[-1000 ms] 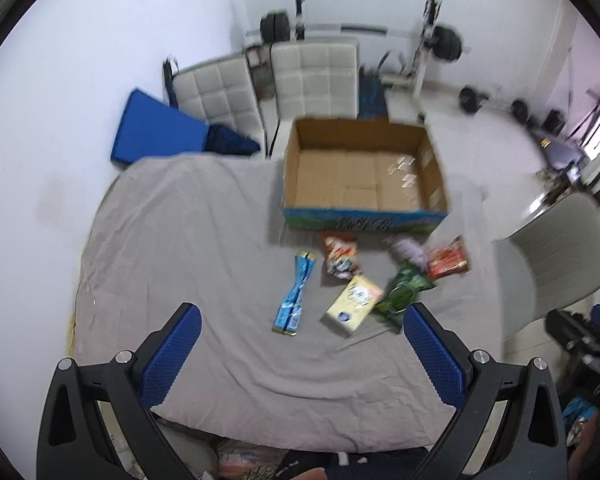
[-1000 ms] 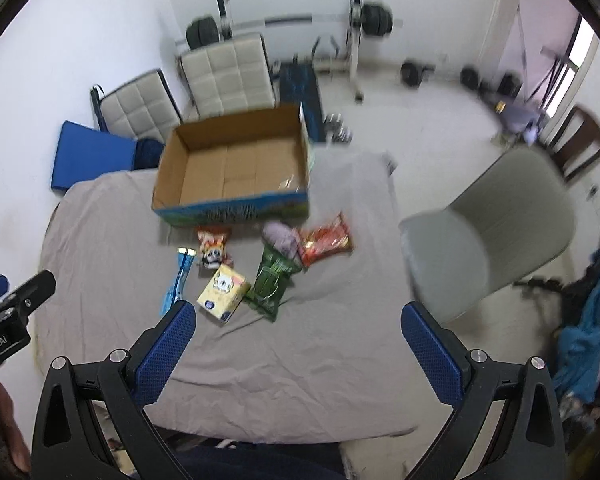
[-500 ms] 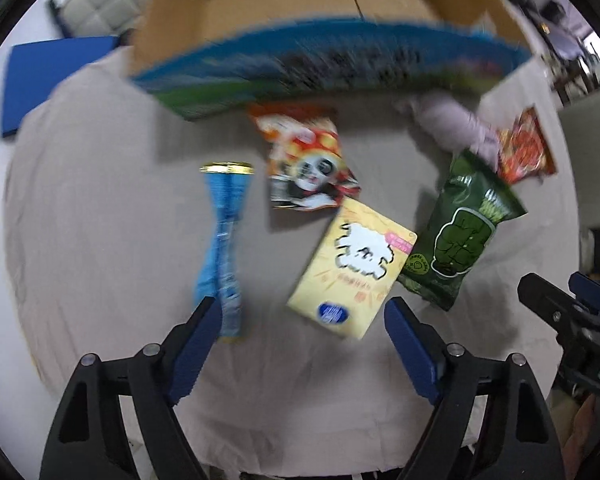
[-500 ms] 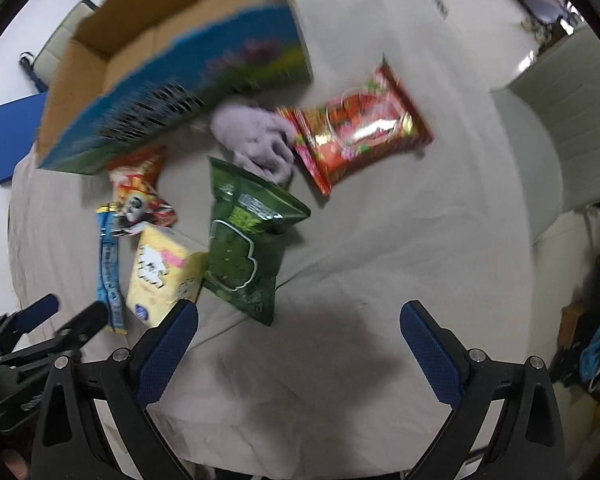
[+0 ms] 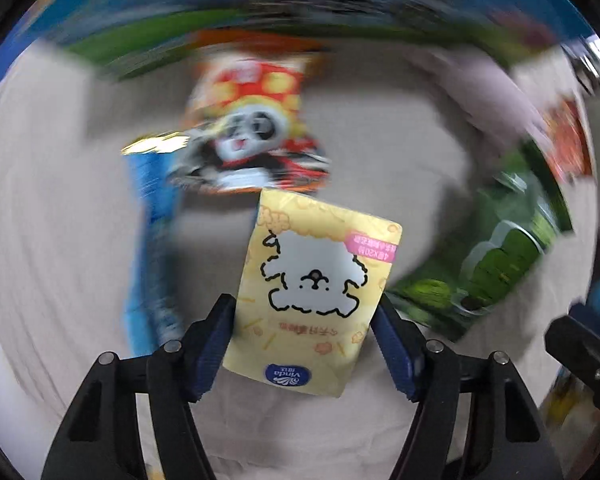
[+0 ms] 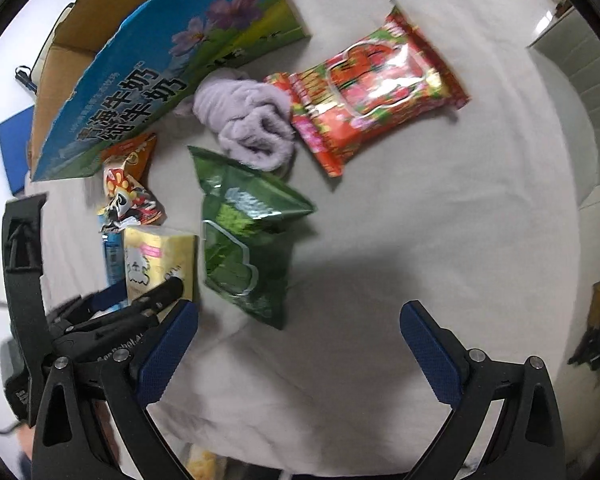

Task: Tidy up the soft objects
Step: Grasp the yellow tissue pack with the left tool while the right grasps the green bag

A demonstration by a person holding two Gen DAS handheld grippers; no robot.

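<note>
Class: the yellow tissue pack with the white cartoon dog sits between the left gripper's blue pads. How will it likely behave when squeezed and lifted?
The yellow tissue pack with the white cartoon dog probably dents under the left gripper. Its glossy plastic wrap might slide. It looks light for its bulk.

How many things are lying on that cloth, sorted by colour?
Yellow: 1, tissue pack
Green: 1, bag
Red: 1, bag
Orange: 1, panda bag
Blue: 1, strip
Lilac: 1, fluffy bundle
Total: 6, plus the box.

A wrinkled grey cloth (image 6: 440, 240) covers the table; a pale chair (image 6: 580, 92), possibly padded, stands beside its edge.
</note>
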